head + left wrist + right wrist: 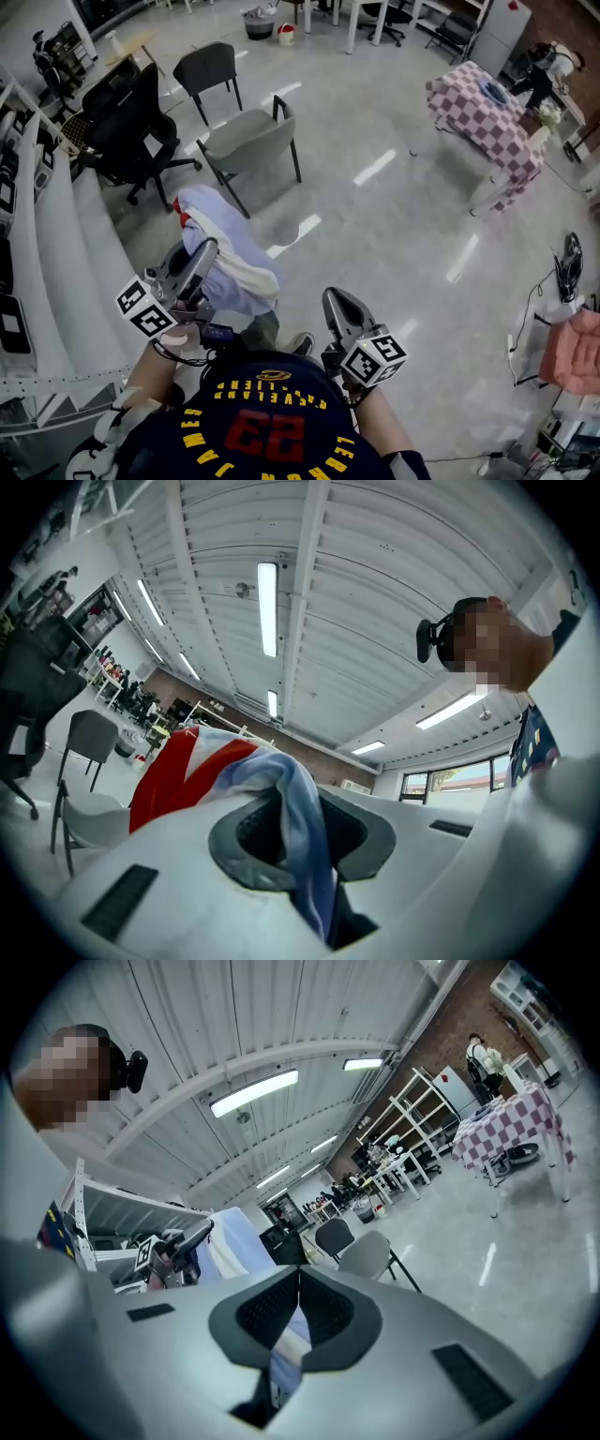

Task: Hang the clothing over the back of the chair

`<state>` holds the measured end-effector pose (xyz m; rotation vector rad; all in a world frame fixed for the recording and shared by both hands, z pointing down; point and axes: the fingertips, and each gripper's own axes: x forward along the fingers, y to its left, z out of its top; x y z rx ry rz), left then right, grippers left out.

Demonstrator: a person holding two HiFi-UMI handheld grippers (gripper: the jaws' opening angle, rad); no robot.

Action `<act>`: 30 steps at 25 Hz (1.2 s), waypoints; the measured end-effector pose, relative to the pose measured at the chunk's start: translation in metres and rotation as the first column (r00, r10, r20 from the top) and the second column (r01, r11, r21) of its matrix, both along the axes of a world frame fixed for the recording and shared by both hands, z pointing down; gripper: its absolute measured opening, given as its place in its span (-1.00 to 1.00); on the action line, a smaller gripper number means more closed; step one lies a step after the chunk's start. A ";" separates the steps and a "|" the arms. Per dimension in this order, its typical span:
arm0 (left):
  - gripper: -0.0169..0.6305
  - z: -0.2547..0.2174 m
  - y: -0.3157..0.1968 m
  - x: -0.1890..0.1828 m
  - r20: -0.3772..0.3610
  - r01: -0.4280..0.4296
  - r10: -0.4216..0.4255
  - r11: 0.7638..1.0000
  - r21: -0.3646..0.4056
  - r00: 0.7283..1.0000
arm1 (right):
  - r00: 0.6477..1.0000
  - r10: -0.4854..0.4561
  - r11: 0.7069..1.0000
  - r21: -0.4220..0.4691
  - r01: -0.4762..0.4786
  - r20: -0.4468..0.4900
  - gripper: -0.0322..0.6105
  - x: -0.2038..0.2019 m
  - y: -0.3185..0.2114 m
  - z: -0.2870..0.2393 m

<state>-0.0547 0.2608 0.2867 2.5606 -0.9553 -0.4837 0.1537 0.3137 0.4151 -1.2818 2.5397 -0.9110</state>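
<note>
While we hold the clothing [234, 267] up off the floor [403, 234], our left tool [298, 808] is clamped on it. In the left gripper view the jaws stand only narrowly apart, with a twisted pale-blue fold of the fabric pinched between the pads and running down through the gap. Beyond the jaws the rest of the garment bunches up in red, white and blue.

From the head view we see the clothing as a loose bundle hanging at the tip of the left tool, in front of us and to our left. It is well apart from the grey chair [246, 141], which stands further ahead on the floor. A black chair [208, 66] and a black office chair [131, 117] stand beyond and to the left of the grey one.

Our right tool [298, 1279] is closed, its jaw tips meeting. Pale blue and white cloth shows through the slit below the tips, but in the head view this tool sits to the right of the bundle, near it and apart from it.
</note>
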 end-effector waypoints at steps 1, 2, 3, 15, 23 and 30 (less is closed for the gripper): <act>-0.77 0.001 -0.006 -0.002 0.001 0.005 -0.005 1.000 -0.004 1.000 | 1.000 0.005 1.000 -0.006 -0.005 0.000 -0.87 0.001 -0.005 0.002; -0.77 0.003 -0.012 -0.004 0.002 0.008 -0.008 1.000 -0.008 1.000 | 1.000 0.009 1.000 -0.012 -0.009 -0.001 -0.87 0.002 -0.009 0.004; -0.77 0.005 -0.018 -0.005 0.001 0.010 -0.010 1.000 -0.011 1.000 | 1.000 0.015 1.000 -0.017 -0.015 -0.003 -0.87 0.004 -0.014 0.006; -0.77 0.037 -0.129 -0.021 -0.033 -0.023 0.021 0.998 -0.059 0.999 | 0.994 0.084 0.994 -0.060 -0.088 -0.064 -0.87 -0.001 -0.119 0.022; -0.77 0.053 -0.213 -0.028 -0.047 -0.115 0.112 0.991 -0.068 0.993 | 0.988 0.122 0.989 -0.067 -0.129 -0.099 -0.87 -0.030 -0.202 0.021; -0.77 0.055 -0.261 -0.022 -0.083 -0.170 0.164 0.983 -0.072 0.983 | 0.979 0.166 0.981 -0.085 -0.177 -0.118 -0.87 -0.035 -0.232 0.022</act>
